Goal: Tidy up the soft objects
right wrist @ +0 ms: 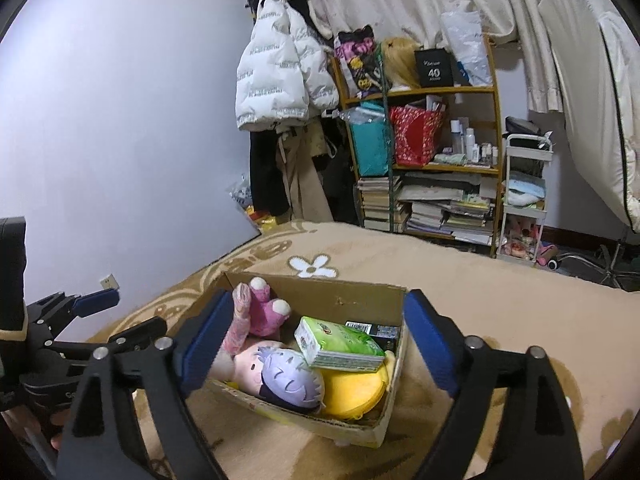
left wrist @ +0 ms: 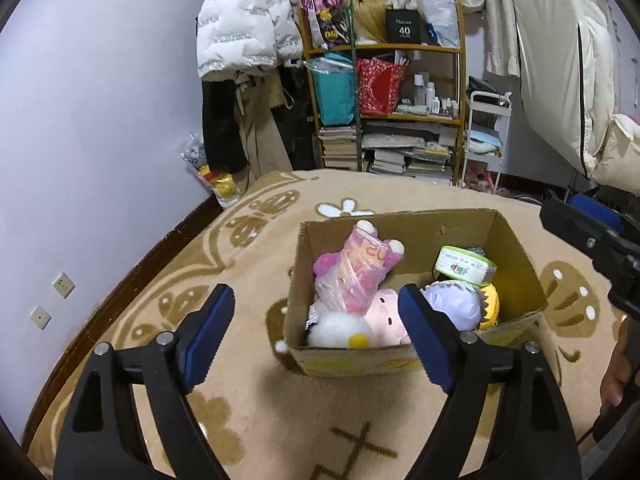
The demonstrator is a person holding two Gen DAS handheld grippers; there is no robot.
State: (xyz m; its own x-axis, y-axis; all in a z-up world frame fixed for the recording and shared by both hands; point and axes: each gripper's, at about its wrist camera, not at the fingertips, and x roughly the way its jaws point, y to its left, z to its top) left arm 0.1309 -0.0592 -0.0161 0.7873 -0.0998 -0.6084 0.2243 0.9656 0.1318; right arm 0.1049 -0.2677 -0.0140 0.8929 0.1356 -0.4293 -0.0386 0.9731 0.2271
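Note:
An open cardboard box (left wrist: pixel 436 229) (right wrist: pixel 328 293) sits on a beige patterned blanket (left wrist: pixel 256 420). Inside lie a pink plush in a clear bag (left wrist: pixel 356 272) (right wrist: pixel 260 314), a white fluffy plush (left wrist: pixel 338 330), a doll with lavender hair (left wrist: pixel 456 304) (right wrist: pixel 292 380), a yellow plush (left wrist: pixel 491 308) (right wrist: pixel 352 394) and a green tissue pack (left wrist: pixel 466 266) (right wrist: pixel 340 344). My left gripper (left wrist: pixel 316 293) hovers open at the box's near-left corner, holding nothing. My right gripper (right wrist: pixel 319 299) hangs open, its fingers standing to either side of the box, and grips nothing.
Behind the blanket stands a wooden shelf (left wrist: pixel 384 112) full of bags, bottles and books, with a white puffer jacket (left wrist: pixel 248 24) hanging to its left and a white cart (left wrist: pixel 486 140) to its right. A lilac wall (left wrist: pixel 100 120) runs along the left side.

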